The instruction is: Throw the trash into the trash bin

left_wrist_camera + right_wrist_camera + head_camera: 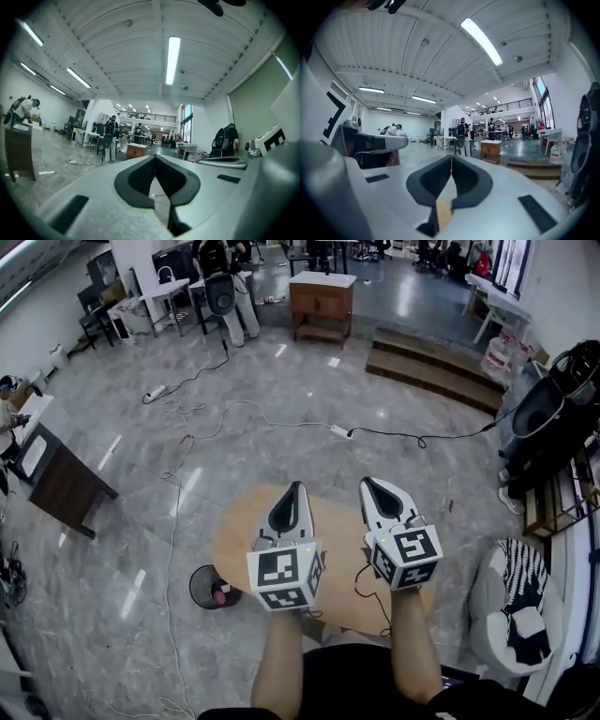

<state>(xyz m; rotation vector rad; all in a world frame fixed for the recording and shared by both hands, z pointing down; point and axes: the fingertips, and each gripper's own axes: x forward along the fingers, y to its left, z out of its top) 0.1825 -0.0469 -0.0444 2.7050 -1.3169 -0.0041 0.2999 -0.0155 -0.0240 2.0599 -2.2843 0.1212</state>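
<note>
Finishing looks like the step in hand: the trash bin (pixel 214 587) stands on the floor just left of the table (pixel 239 540), with pink trash (pixel 220 594) seemingly inside. The left claw (pixel 295 491) and right claw (pixel 368 486) are both pressed closed, empty, level above the table; scan for leftovers before stopping.

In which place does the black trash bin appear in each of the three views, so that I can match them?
Head view: the trash bin stands on the floor at lower left, beside the round wooden table.
Left gripper view: not in it.
Right gripper view: not in it.
Shared landmark: the brown wooden cabinet, top centre in the head view; low centre in the left gripper view; right of centre in the right gripper view.
</note>
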